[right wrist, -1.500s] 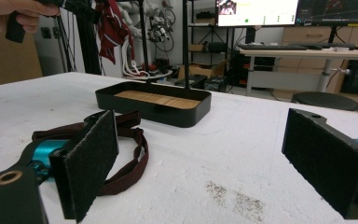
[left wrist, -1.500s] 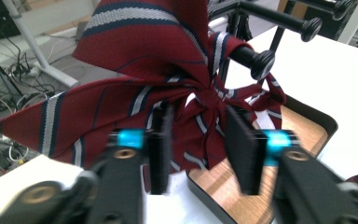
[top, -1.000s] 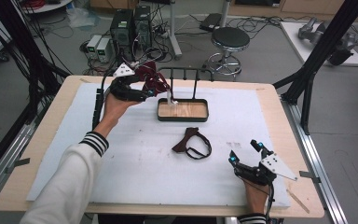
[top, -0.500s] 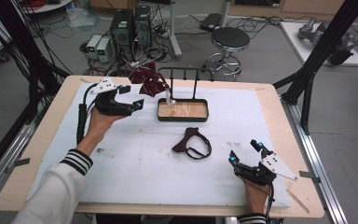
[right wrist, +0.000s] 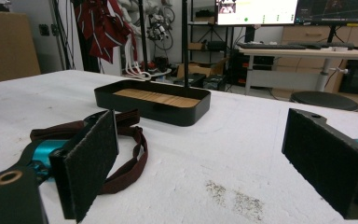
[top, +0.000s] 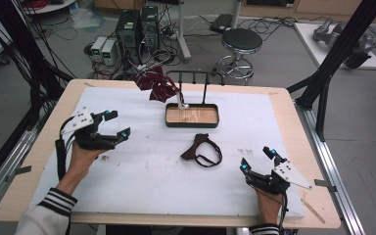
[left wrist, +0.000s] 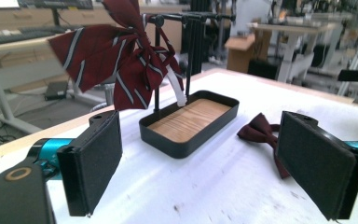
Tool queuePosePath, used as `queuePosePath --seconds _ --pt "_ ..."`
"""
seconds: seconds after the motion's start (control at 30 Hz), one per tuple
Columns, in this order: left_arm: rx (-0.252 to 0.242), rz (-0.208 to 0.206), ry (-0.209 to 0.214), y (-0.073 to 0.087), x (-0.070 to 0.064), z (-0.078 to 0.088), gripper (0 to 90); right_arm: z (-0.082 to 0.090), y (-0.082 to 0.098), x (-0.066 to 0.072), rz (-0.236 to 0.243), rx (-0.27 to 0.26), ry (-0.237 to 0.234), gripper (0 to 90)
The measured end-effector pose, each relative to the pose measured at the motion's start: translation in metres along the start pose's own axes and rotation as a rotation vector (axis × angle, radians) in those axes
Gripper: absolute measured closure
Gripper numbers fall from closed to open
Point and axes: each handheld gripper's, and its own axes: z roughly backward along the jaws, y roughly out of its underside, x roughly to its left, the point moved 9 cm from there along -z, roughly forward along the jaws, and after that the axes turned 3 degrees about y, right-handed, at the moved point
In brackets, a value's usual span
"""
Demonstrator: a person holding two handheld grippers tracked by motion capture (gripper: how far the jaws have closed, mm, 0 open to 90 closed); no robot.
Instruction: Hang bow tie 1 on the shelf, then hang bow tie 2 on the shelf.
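Nearest the person, at about five o'clock on the white table pad (top: 142,186), the right gripper (top: 258,159) rests with its jaws spread wide and nothing between them. Just beyond it, near the table's centre, a dark maroon bow tie (top: 201,150) lies flat with its strap looped beside it. At nine o'clock the left gripper (top: 116,124) hovers released, jaws apart and empty. Farther off, at twelve o'clock, stands a black rack (top: 194,74) over a wood-lined tray (top: 192,116), with a striped maroon bow tie (top: 155,84) hanging from the rail's left end. The next step looks like hanging the second tie: best to pinch it at the centre knot so the strap dangles free, then lift it clear of the tray's rim.
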Motion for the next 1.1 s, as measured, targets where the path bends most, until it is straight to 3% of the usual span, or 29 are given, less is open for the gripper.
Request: queuePosePath --seconds 0.07,0.23,0.33,0.47,1.1 --pt "-0.01 -0.027 -0.021 0.012 -0.004 0.015 14.9 0.0 0.0 0.0 0.002 -0.002 0.002 9.9" --pt "-0.056 0.014 -0.042 0.027 -0.005 0.03 13.6 0.0 0.0 0.0 0.005 -0.004 0.005 9.9" --pt "-0.07 0.003 -0.052 0.032 -0.008 0.035 13.4 0.0 -0.001 -0.001 0.008 -0.005 0.007 9.9" --pt "-0.087 -0.012 -0.066 0.036 -0.01 0.039 13.5 0.0 0.0 -0.001 0.006 -0.004 0.009 9.9" --pt "-0.146 -0.004 -0.081 0.038 -0.008 0.047 13.4 0.001 -0.001 -0.001 -0.008 -0.011 0.006 9.9"
